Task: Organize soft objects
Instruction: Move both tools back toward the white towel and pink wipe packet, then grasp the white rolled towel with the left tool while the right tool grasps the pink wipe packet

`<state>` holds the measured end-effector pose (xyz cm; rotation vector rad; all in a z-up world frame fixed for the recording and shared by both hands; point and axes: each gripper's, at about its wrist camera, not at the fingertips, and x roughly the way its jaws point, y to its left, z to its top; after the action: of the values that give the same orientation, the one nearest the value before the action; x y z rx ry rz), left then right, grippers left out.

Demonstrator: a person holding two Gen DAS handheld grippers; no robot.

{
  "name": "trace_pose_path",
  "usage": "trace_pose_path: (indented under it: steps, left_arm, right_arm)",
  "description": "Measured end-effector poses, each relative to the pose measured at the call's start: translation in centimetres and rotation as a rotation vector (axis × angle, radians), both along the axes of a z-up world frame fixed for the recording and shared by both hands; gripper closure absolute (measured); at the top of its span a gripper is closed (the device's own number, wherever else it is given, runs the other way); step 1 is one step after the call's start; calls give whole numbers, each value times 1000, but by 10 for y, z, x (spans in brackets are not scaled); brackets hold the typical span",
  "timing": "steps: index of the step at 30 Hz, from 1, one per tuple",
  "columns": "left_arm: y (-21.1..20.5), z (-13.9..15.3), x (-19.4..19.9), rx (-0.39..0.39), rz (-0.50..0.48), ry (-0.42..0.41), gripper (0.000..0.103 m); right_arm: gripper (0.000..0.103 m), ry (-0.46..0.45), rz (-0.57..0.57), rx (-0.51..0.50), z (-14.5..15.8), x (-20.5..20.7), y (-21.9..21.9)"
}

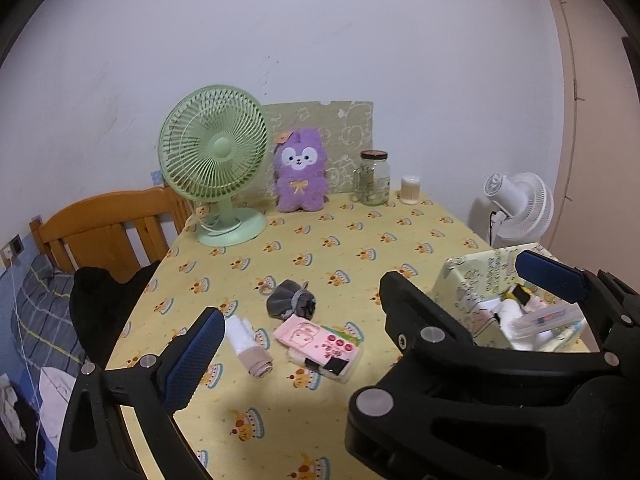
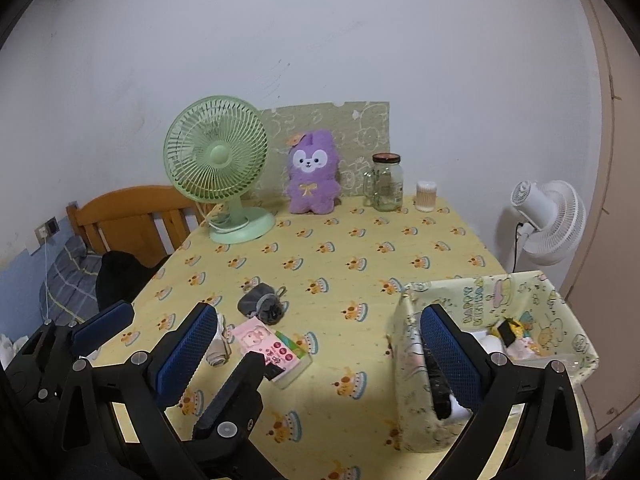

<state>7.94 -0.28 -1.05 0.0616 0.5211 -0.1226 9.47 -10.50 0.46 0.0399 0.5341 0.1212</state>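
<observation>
Between the spread fingers of the empty left hand-held gripper [image 1: 298,344], rolled socks [image 1: 291,299] ahead.

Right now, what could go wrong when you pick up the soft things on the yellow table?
The pale rolled towel lies near the table's left edge; a nudge might roll it off. The grey sock bundle touches the pink tissue pack, so the open left gripper might drag both. The cloth storage box has floppy walls and might sag.

Left gripper [image 1: 298,354] low in its frame, fingers [image 1: 192,364] spread wide and empty, right gripper [image 2: 316,356] likewise agape with nothing between its fingers [image 2: 450,354], each tool also showing at the other view's lower edge
</observation>
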Motion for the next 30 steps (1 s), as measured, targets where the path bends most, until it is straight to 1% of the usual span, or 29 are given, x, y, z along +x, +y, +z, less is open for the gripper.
trace_pose_path:
  steps: [4, 8, 11, 19, 22, 26, 30]
  left_arm:
    - [11, -11, 8, 1, 18, 15, 3]
    - [21, -22, 18, -2, 43, 52, 7]
    - [28, -31, 26, -2, 66, 75, 7]
    - [36, -58, 44, 16, 100, 136, 9]
    - [39, -67, 52, 9, 104, 165, 9]
    - [45, -78, 61, 13, 122, 191, 11]
    - [50, -92, 69, 8, 137, 231, 11]
  right_arm:
    - [0, 19, 22, -9, -10, 10, 11]
    - [0, 53, 48, -10, -23, 22, 19]
    - [1, 74, 59, -13, -33, 31, 25]
    - [1, 142, 89, -21, -61, 55, 36]
    - [1, 171, 93, -29, -72, 65, 40]
    - [3, 207, 107, -28, -85, 77, 44]
    - [8, 249, 132, -33, -98, 87, 50]
